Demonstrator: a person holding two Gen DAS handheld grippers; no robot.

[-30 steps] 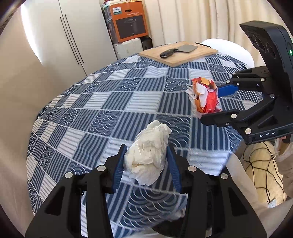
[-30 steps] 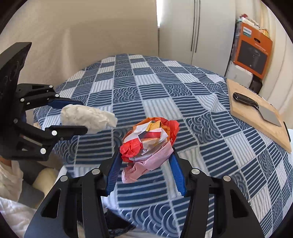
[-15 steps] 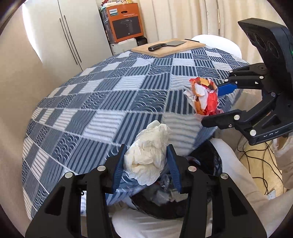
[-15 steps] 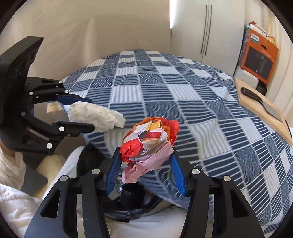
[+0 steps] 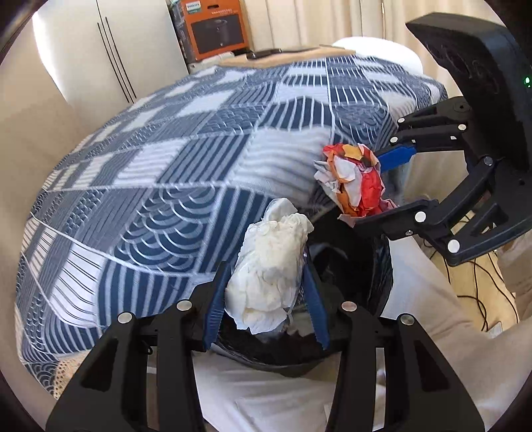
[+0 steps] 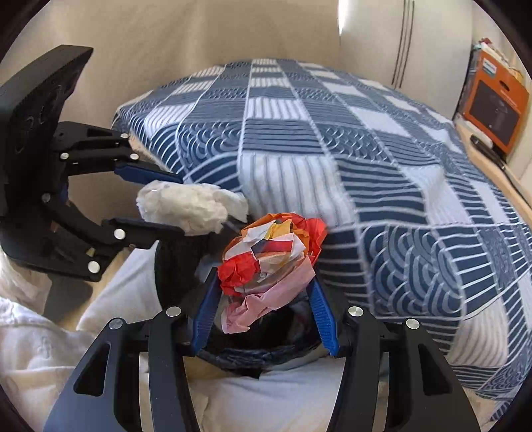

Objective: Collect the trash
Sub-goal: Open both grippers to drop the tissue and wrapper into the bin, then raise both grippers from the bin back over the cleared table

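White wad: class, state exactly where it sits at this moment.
In the left wrist view the white wad sits clamped in the left tool, off the table's edge and above the black bin.

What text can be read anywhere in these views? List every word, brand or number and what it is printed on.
"PHILIPS", faint, on the blue strip at the top of the orange box in the left wrist view.
A smaller line under it on the orange box: too blurred to read.
The same orange box in the right wrist view: print too small to read.
Colourful wrapper wad: no legible print.
Nothing else carries readable text.
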